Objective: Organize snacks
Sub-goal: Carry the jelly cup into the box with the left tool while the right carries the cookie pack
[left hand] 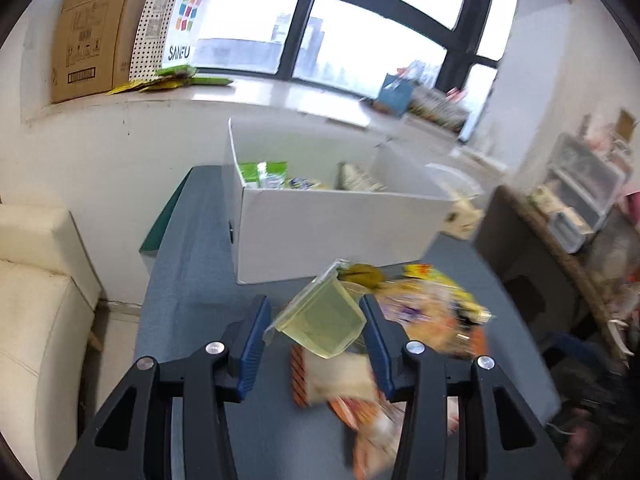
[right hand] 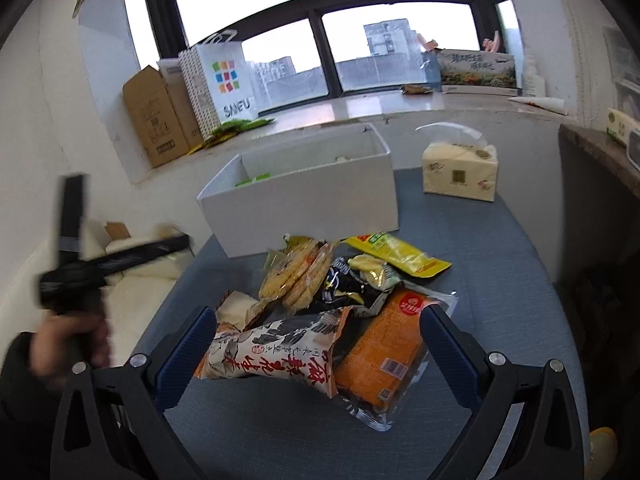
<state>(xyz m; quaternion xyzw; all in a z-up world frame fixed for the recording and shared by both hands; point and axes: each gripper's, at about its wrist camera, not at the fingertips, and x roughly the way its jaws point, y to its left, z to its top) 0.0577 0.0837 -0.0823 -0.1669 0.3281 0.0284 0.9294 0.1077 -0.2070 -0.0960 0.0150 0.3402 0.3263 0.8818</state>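
Left wrist view: left gripper (left hand: 316,320) spread around a jelly cup (left hand: 324,320) (unclamped); squeeze gently, lift toward white box (left hand: 340,220).

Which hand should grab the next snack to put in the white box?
Probably the left. Its tool is open around the clear jelly cup, with the white box straight ahead. The right tool is open too, but wide above several packets, with none singled out.

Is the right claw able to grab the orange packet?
Probably yes: the open right claw hangs just over the flat orange plastic packet, though the white printed snack bag overlaps its left edge.
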